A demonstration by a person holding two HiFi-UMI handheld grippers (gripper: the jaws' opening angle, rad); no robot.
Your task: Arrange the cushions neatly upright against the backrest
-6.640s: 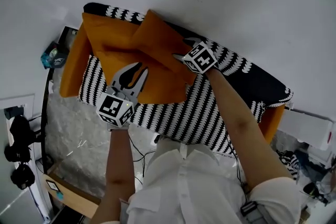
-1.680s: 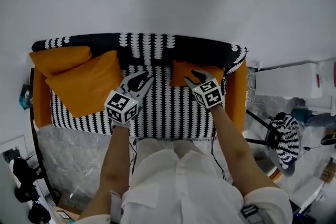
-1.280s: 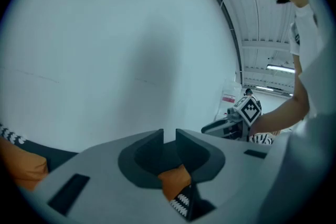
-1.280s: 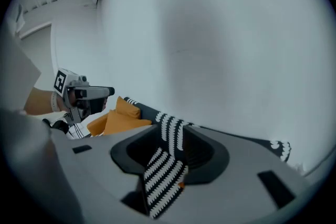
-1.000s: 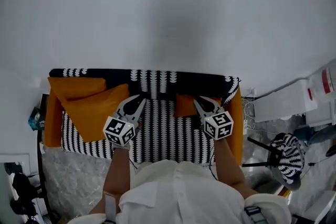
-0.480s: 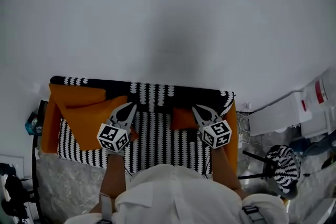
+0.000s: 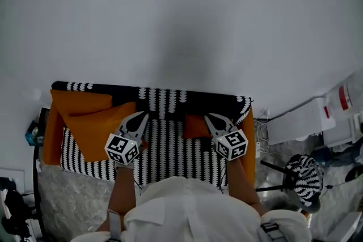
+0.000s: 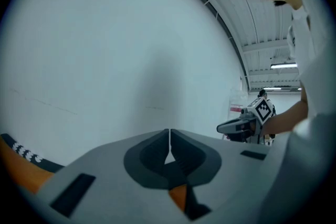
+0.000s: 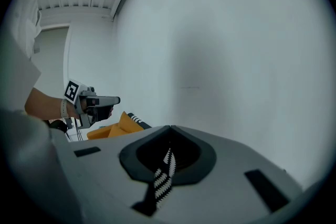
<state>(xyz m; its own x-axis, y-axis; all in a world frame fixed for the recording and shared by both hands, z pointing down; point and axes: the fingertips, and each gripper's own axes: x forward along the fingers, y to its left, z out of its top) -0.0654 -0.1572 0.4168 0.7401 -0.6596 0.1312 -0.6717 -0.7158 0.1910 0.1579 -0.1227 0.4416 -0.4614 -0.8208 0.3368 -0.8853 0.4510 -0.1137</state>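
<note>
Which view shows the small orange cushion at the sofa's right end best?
The head view: the small orange cushion shows by the backrest, its edge behind the right gripper. The right gripper view misses it; the left gripper view gives an unidentifiable orange sliver.

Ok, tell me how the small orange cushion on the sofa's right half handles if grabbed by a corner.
The small orange cushion looks soft-stuffed, so it would probably sag from a pinched corner. Likely light for its bulk. Its fabric cover should grip well; stood against the backrest, it may slump.
</note>
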